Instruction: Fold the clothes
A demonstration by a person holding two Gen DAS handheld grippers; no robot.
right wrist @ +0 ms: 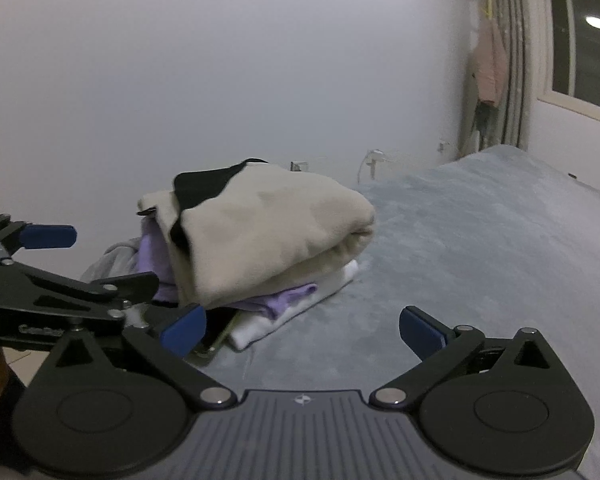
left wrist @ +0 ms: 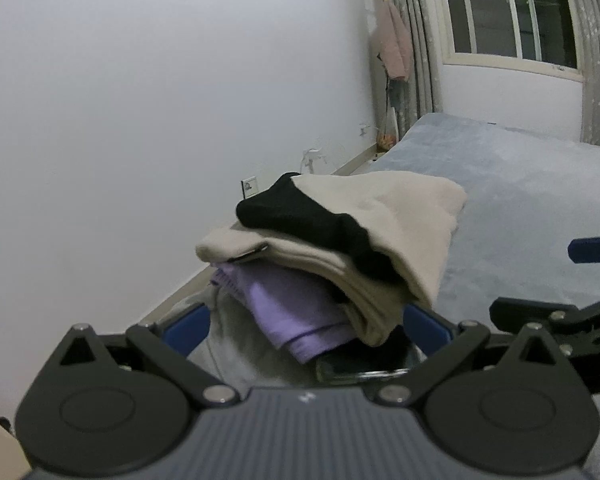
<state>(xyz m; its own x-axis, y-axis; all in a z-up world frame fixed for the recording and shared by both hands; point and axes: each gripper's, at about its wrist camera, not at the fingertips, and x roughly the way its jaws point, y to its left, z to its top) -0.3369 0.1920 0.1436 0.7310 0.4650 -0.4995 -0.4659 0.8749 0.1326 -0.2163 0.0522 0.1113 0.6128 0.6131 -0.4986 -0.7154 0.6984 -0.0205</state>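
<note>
A pile of folded clothes lies near the left edge of the bed: a cream garment (left wrist: 384, 232) with a black part (left wrist: 300, 216) on top, a purple one (left wrist: 288, 304) under it, and a grey one (left wrist: 236, 344) at the bottom. My left gripper (left wrist: 306, 330) is open and its blue pads flank the near end of the pile. The right wrist view shows the same cream garment (right wrist: 268, 232) over a purple layer and a white layer (right wrist: 284, 316). My right gripper (right wrist: 303, 332) is open over bare blanket, just right of the pile, with nothing between its fingers.
The grey-blue blanket (right wrist: 480, 264) stretches right and far of the pile. A dark flat object (left wrist: 360, 368) sticks out from under the clothes. A white wall (left wrist: 140, 120) with sockets runs along the left bed edge. Curtains, a window and a hanging pink garment (left wrist: 394, 44) are at the far end.
</note>
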